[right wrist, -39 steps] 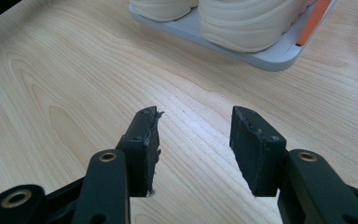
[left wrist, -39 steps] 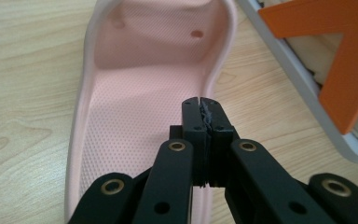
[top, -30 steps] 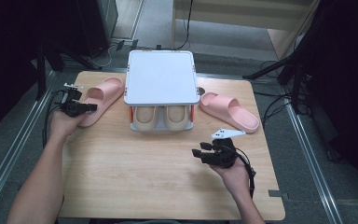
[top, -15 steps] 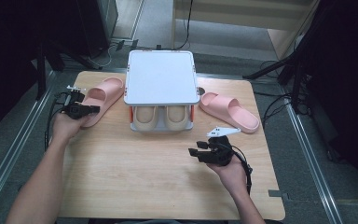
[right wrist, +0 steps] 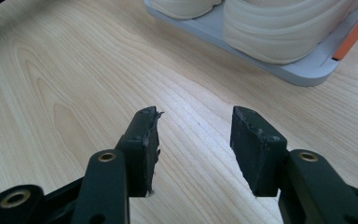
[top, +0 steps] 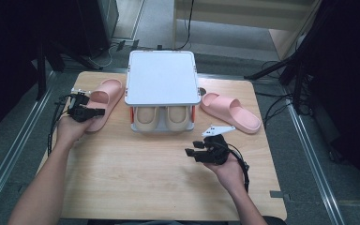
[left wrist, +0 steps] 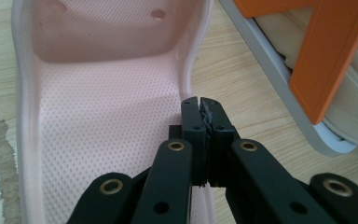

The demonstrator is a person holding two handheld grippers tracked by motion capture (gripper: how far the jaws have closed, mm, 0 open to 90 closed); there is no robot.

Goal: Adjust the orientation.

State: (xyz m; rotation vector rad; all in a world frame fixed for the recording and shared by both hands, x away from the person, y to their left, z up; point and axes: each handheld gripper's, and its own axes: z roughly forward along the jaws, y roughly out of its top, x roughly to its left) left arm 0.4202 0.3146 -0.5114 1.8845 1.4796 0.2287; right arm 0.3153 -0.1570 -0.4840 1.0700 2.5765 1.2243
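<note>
A pink slipper [top: 107, 93] lies left of the shoe rack [top: 161, 77], and its mate [top: 232, 112] lies on the right. My left gripper [top: 101, 112] sits at the left slipper's near end. In the left gripper view its jaws [left wrist: 200, 105] are closed together on the side rim of that slipper [left wrist: 98, 116]. My right gripper [top: 192, 147] hovers over bare wood in front of the rack. Its jaws [right wrist: 193, 126] stand wide apart with nothing between them.
The rack has a white top, orange posts [left wrist: 331, 60] and a grey bottom shelf [right wrist: 303, 74] holding two cream shoes [top: 161, 118]. The wooden table [top: 136, 178] is ringed by metal rails and dark floor with cables.
</note>
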